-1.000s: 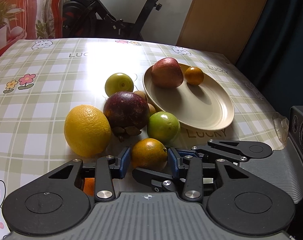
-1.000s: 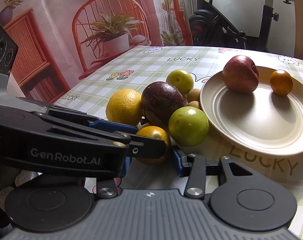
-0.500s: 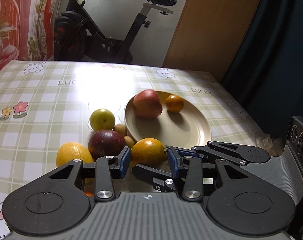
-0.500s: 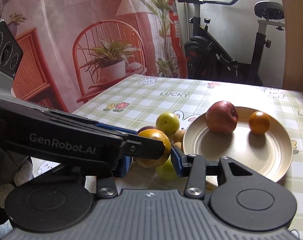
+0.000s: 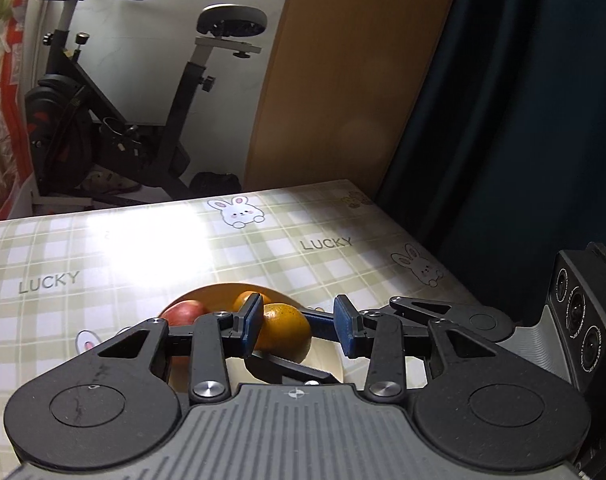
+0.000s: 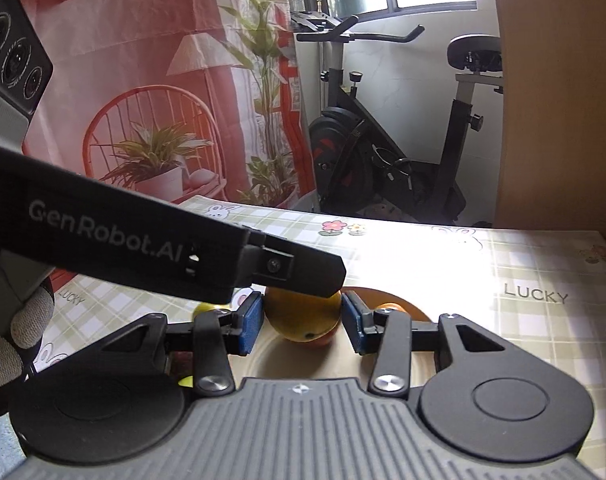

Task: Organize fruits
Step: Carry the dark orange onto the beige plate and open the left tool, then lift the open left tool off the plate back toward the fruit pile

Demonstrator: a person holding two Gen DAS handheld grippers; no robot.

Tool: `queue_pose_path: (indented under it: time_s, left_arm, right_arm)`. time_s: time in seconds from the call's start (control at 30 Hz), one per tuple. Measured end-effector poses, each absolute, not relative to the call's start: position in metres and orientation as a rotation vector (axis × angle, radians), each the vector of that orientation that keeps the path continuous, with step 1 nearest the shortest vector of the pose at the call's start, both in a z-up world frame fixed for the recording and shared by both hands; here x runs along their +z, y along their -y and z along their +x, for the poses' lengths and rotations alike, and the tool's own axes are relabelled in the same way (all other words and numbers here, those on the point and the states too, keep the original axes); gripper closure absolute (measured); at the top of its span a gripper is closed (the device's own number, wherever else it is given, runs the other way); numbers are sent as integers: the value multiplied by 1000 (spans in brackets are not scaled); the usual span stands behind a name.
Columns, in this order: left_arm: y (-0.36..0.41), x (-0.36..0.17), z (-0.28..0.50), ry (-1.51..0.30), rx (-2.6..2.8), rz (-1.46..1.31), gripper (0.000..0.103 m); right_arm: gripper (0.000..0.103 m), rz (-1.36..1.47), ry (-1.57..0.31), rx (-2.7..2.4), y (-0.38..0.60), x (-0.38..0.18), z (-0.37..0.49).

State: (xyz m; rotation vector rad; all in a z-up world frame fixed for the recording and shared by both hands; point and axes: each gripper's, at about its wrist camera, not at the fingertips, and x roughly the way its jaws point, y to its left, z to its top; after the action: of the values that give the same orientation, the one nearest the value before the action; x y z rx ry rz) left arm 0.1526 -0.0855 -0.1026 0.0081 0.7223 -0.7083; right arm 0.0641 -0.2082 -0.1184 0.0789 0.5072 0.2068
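An orange (image 5: 283, 332) hangs in the air above the cream plate (image 5: 223, 286). My left gripper (image 5: 299, 330) is shut on it; the left pad touches the peel, and a finger (image 5: 423, 308) of my right gripper covers the other side. In the right wrist view the same orange (image 6: 303, 316) sits tight between the blue pads of my right gripper (image 6: 303, 324), which is shut on it too. A left finger (image 6: 295, 268) crosses over its top. On the plate lie a red apple (image 5: 183, 312) and a small orange (image 5: 245, 298).
The checked tablecloth (image 5: 143, 248) stretches to the far edge, with an exercise bike (image 5: 115, 120) and a wooden panel (image 5: 343, 80) behind it. A yellow-green fruit (image 6: 201, 308) peeks out left of the plate (image 6: 271, 356). A gloved hand (image 6: 7, 340) holds the left gripper.
Both grippers rose together with the orange from the table beside the fruit pile and carried it over the plate. The other loose fruits have dropped almost out of view.
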Motion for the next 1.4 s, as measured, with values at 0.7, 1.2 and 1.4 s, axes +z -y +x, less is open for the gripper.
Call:
queue_pose_path:
  time_s: [0.7, 1.2, 1.4]
  left_arm:
    - [148, -195, 228, -967, -749, -66, 70]
    - [87, -151, 194, -824, -635, -56, 66]
    - [58, -126, 169, -733, -532, 8, 56]
  right_arm:
    - [73, 174, -610, 111, 272, -183, 92]
    - [71, 123, -596, 89, 236, -153, 76]
    - [71, 118, -570, 103, 213, -138, 65]
